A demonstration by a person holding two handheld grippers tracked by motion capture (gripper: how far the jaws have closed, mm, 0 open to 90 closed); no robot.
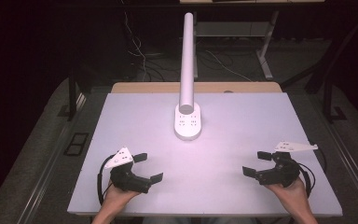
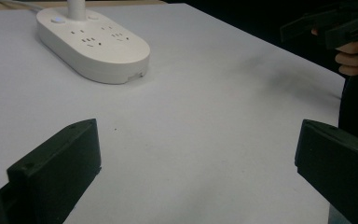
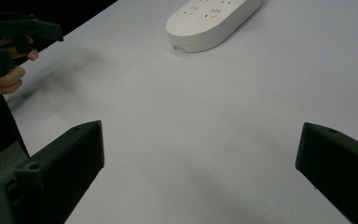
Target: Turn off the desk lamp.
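Left gripper (image 1: 149, 168) and right gripper (image 1: 257, 162) both jaws wide, empty, near table edge; white oval plastic power strip (image 1: 188, 121) sits mid-table under tall white post (image 1: 187, 60), likely snag on approach.

Dark room; cables (image 1: 140, 51) on floor (grey carpet).

White oval power strip (image 1: 188, 122) is seen on white table (image 1: 242, 135), near far-centre; white tube (image 1: 187, 60) is mounted upright on strip's far end.
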